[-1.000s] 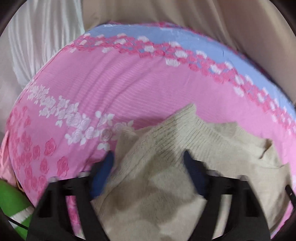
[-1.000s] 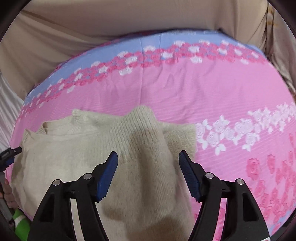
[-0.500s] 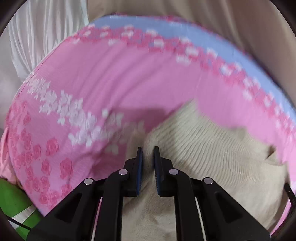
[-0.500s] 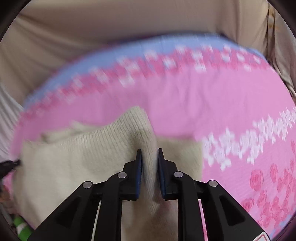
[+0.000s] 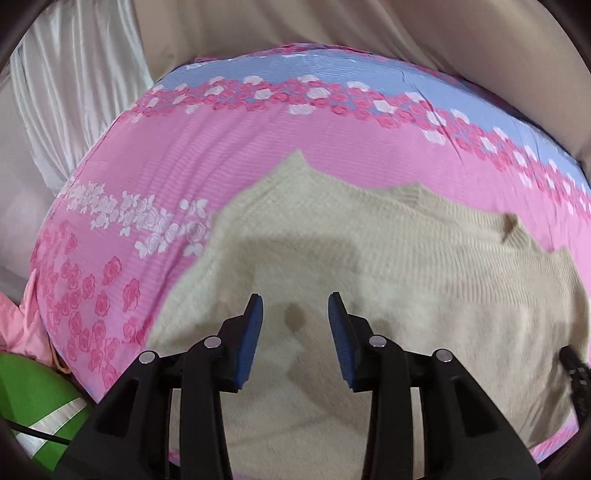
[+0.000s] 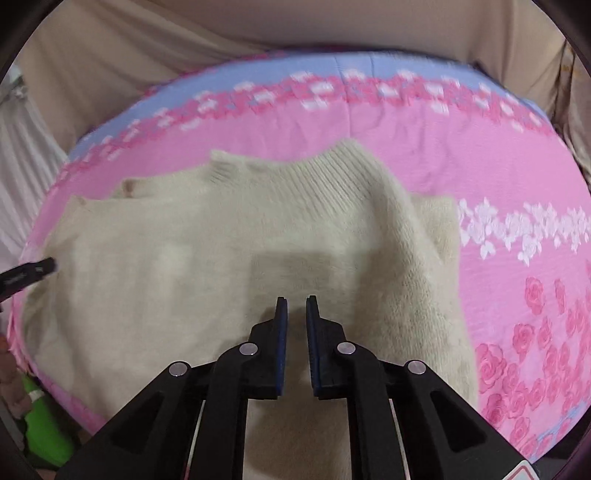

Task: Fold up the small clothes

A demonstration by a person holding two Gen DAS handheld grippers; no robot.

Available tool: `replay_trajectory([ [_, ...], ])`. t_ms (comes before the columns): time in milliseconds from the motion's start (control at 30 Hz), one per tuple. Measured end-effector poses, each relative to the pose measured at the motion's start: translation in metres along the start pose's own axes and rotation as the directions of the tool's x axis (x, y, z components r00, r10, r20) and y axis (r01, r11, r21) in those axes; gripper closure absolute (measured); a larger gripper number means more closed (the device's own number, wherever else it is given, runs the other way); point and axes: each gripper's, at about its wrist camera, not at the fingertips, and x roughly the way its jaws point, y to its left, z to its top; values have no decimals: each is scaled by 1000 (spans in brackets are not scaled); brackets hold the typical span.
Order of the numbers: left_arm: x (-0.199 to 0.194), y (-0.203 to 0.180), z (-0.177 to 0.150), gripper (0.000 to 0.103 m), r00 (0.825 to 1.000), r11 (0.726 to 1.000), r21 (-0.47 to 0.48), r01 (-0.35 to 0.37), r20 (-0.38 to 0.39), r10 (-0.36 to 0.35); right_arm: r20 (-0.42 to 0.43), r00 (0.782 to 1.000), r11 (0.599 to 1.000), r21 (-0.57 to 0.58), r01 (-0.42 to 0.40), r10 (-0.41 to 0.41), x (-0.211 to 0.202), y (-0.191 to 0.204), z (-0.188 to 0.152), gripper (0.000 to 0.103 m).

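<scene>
A cream knitted sweater [image 5: 406, 266] lies spread on the pink flowered bed sheet [image 5: 221, 147]. My left gripper [image 5: 295, 314] hovers over the sweater's left part. Its jaws are opening and nothing is pinched between the blue pads. In the right wrist view the sweater [image 6: 166, 277] has its right side folded inward as a raised ridge. My right gripper [image 6: 295, 310] is shut on a fold of that knit, its jaws pressing together with cream fabric in the narrow gap. A black tip of the left gripper [image 6: 29, 273] shows at the far left edge.
A green item with a white stripe [image 5: 33, 398] lies beyond the bed's near left corner, with pink cloth [image 5: 14, 325] beside it. A white curtain [image 5: 74, 92] hangs at the left. Beige drapery [image 5: 406, 33] runs behind the bed's far blue border.
Both grippers went from wide open to pinching the sweater. The left has since let go and spread its jaws, while the right stays shut on its fold. The sweater's sides now lie further inward.
</scene>
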Motion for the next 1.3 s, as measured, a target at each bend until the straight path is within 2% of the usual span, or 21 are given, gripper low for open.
replay_trajectory([
  [33,0,-2,-4,66,1000,1000,13,-7,1,7,23,1000,999,-33,0,1,-9,7,-2,91],
  [100,1,-8,-9,66,1000,999,31,-18,-6,18,15,1000,995,-94,11,-10,-7,17,-8,79],
  [200,3,-13,-14,66,1000,999,31,-6,-27,7,-92,995,994,-102,37,-46,29,15,-28,78],
  [333,2,-18,-20,66,999,999,47,-6,-34,7,-59,998,1000,-10,-28,27,11,9,-24,78],
  [433,1,-19,-23,64,999,999,50,-13,-30,14,-10,998,998,-10,-58,58,-3,16,-20,77],
  [500,1,-18,-26,64,999,999,48,-16,-36,18,-45,998,998,-39,-42,40,8,22,-25,70],
  [567,1,-18,-29,63,999,999,49,-15,-39,17,-101,995,999,-43,-25,20,28,22,-33,70],
  [733,-2,-11,-37,56,999,999,39,-29,-39,31,-42,998,998,-19,-55,54,7,23,-31,68],
  [800,-3,-4,-40,53,998,999,23,-36,-41,37,-12,997,997,-16,-79,78,-4,27,-27,65],
  [900,-1,8,-45,49,998,999,-9,-44,-53,44,17,994,993,-38,-109,109,-13,41,-25,59],
  [967,0,13,-48,49,997,998,-17,-53,-57,52,19,992,990,-68,-122,123,-13,52,-23,59],
  [1100,1,22,-54,48,997,998,-30,-58,-62,56,-43,988,980,-129,-151,147,6,74,-24,59],
  [1200,2,26,-56,47,996,997,-38,-60,-65,58,-120,986,976,-169,-137,118,39,84,-33,59],
  [1300,3,33,-59,47,996,997,-46,-62,-69,59,-109,987,976,-169,-139,121,29,91,-24,57],
])
